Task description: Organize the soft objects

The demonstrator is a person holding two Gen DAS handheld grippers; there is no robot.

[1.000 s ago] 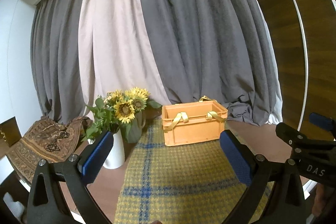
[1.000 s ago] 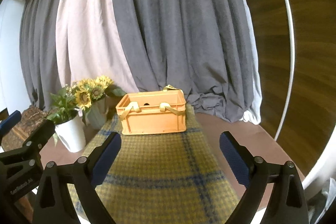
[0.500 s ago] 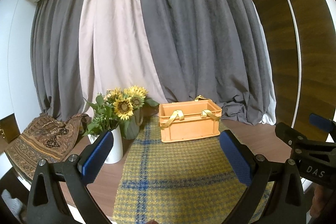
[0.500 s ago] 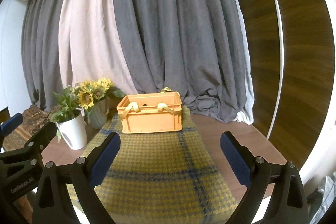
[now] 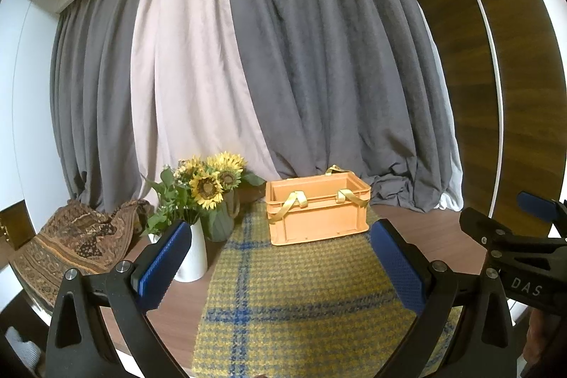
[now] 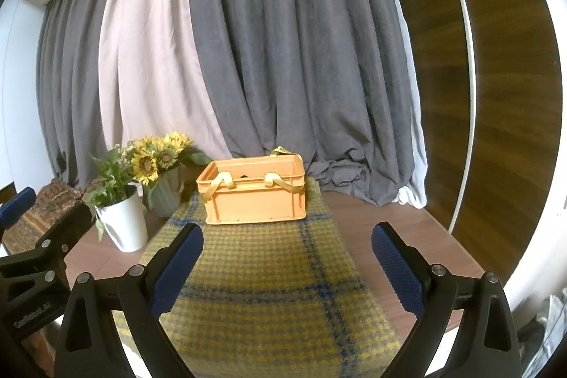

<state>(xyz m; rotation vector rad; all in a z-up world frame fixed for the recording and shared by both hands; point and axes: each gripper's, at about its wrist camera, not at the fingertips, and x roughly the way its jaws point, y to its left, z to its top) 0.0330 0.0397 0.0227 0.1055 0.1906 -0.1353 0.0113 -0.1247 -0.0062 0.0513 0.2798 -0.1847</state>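
An orange plastic crate (image 5: 317, 209) with yellow straps over its rim stands at the far end of a yellow and blue checked cloth (image 5: 301, 300); it also shows in the right wrist view (image 6: 257, 190) on the cloth (image 6: 262, 289). My left gripper (image 5: 280, 266) is open and empty, well short of the crate above the cloth. My right gripper (image 6: 287, 266) is open and empty, also short of the crate. A brown patterned fabric (image 5: 71, 243) lies heaped at the far left.
A white vase of sunflowers (image 5: 193, 254) and a green vase (image 5: 221, 220) stand left of the cloth on the wooden table (image 5: 425, 222). Grey and beige curtains (image 5: 283, 77) hang behind. A wood-panelled wall (image 6: 496, 94) is on the right.
Both grippers have drawn back and risen a little; the crate looks smaller and farther. Both stay open and empty.
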